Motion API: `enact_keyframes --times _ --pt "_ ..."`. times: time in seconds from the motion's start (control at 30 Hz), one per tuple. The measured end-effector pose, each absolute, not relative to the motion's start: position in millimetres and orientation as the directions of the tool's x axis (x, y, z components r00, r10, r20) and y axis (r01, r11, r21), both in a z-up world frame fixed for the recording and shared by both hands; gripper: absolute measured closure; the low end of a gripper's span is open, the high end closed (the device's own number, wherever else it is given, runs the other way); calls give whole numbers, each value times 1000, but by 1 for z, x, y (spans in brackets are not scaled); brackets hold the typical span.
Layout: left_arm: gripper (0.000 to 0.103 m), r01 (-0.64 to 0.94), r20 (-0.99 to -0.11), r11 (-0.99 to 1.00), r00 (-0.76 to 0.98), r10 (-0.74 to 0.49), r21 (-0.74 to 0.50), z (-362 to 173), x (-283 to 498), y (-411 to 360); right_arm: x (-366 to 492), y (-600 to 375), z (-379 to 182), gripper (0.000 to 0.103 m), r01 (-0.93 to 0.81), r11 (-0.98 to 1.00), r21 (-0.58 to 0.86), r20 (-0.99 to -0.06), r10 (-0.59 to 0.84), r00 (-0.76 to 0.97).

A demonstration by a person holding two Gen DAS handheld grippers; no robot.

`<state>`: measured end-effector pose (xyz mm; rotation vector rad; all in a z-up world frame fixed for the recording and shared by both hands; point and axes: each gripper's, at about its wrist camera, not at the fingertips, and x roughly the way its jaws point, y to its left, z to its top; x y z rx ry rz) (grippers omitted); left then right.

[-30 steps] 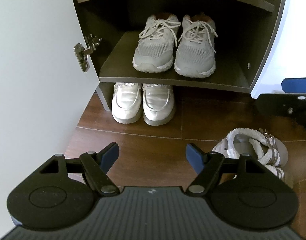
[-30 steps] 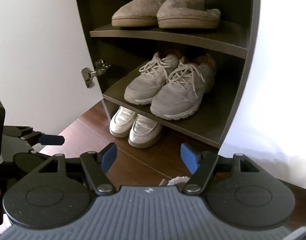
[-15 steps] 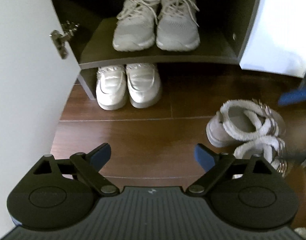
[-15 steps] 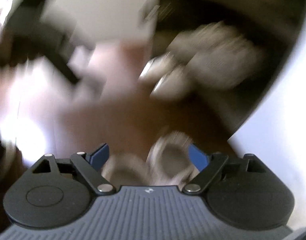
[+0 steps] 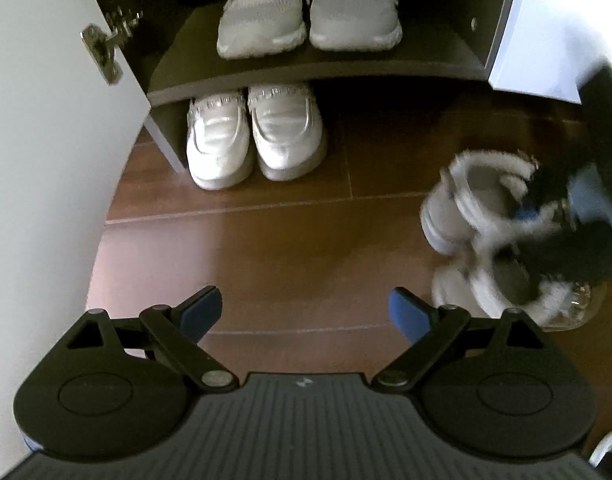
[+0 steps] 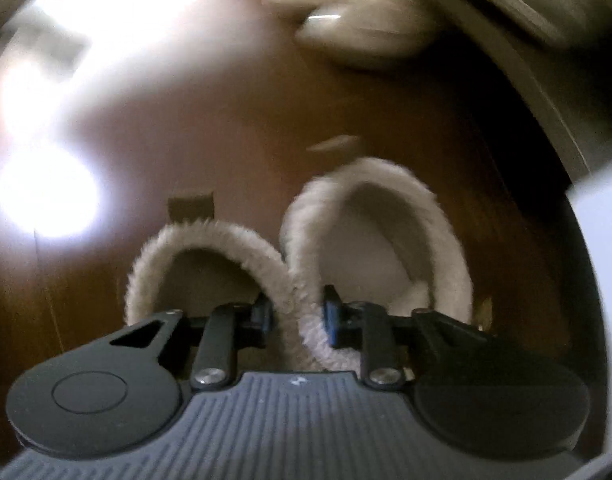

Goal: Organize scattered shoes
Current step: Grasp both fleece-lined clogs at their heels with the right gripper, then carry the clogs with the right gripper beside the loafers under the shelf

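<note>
Two fleece-trimmed pale shoes side by side, touching, on brown floor

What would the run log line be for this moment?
right claw: closing on fur collars of both boots | left claw: open, empty, over floor | sneakers on shelf | loafers beneath

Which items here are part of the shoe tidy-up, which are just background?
In play:
- fluffy-trimmed pale shoes on floor
- right gripper, closing on their adjoining fuzzy rims
- left gripper, open, empty

Background:
- grey lace-up sneakers on shelf
- shiny white loafers
- white cabinet door
</note>
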<state>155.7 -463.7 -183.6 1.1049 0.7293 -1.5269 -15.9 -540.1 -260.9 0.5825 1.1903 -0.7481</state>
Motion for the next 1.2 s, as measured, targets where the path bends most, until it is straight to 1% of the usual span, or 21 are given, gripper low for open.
enact_keyframes --times 0.03,0.1,0.13,0.17,0.2,0.27,0.3,0.37,0.4,0.43,0.47,0.5,0.57,0.6,0.67,0.73,0.8,0.93,0.97,1.07,1.2 --pt "10 963 -920 -248 -5 -392 101 -185 155 -464 -16 -548 -260 84 829 558 31 -957 -223 185" --pt "10 962 -922 -252 -3 -387 103 -188 154 -464 -16 -570 -258 84 947 313 69 -948 -275 159" --pt "10 961 -923 -255 -3 -385 103 -189 152 -464 -19 -577 -258 84 970 230 82 -945 -290 149" --pt "10 960 -924 -259 -5 -383 102 -190 150 -464 -22 -587 -258 83 990 96 102 -942 -312 127" --pt "10 959 -925 -264 -8 -381 101 -192 148 -464 -25 -595 -257 83 992 19 123 -938 -324 123" --pt "10 956 -926 -279 -20 -377 93 -195 143 -463 -33 -606 -256 74 979 -70 191 -928 -338 157" --pt "10 951 -927 -298 -32 -375 87 -199 138 -461 -37 -606 -252 70 974 -67 218 -920 -347 182" --pt "10 938 -926 -338 -58 -373 78 -208 127 -457 -46 -599 -240 47 963 2 271 -892 -374 252" --pt "10 931 -924 -358 -76 -375 69 -211 122 -455 -52 -591 -233 44 957 55 286 -875 -393 284" --pt "10 925 -921 -376 -95 -378 59 -212 118 -453 -57 -582 -225 38 952 108 287 -859 -411 306" --pt "10 916 -918 -398 -118 -380 47 -215 112 -451 -64 -566 -215 19 946 185 265 -842 -433 320" --pt "10 906 -914 -423 -143 -380 34 -220 104 -448 -69 -555 -211 15 949 227 217 -843 -446 300" --pt "10 893 -908 -449 -174 -381 17 -228 91 -446 -84 -523 -208 14 935 350 63 -842 -485 238" --pt "10 887 -903 -460 -184 -389 17 -233 83 -445 -89 -508 -210 14 920 392 6 -837 -502 219" --pt "10 883 -895 -469 -189 -404 25 -240 73 -445 -100 -482 -223 14 877 475 -72 -853 -486 193" --pt "10 879 -888 -476 -193 -417 33 -249 62 -448 -109 -478 -240 15 873 482 -77 -865 -467 182" --pt "10 875 -887 -484 -196 -417 35 -255 57 -453 -122 -477 -258 16 885 464 -31 -865 -457 209" --pt "7 865 -891 -501 -215 -399 16 -260 56 -467 -134 -481 -277 18 913 401 79 -820 -495 288" --pt "7 864 -888 -503 -215 -405 20 -259 57 -470 -132 -479 -280 23 920 384 78 -810 -514 282" --pt "7 860 -868 -505 -198 -456 69 -254 60 -479 -118 -472 -282 28 939 341 41 -817 -529 228" --pt "7 835 -882 -550 -238 -405 27 -258 68 -500 -86 -473 -275 31 979 200 33 -861 -493 130"
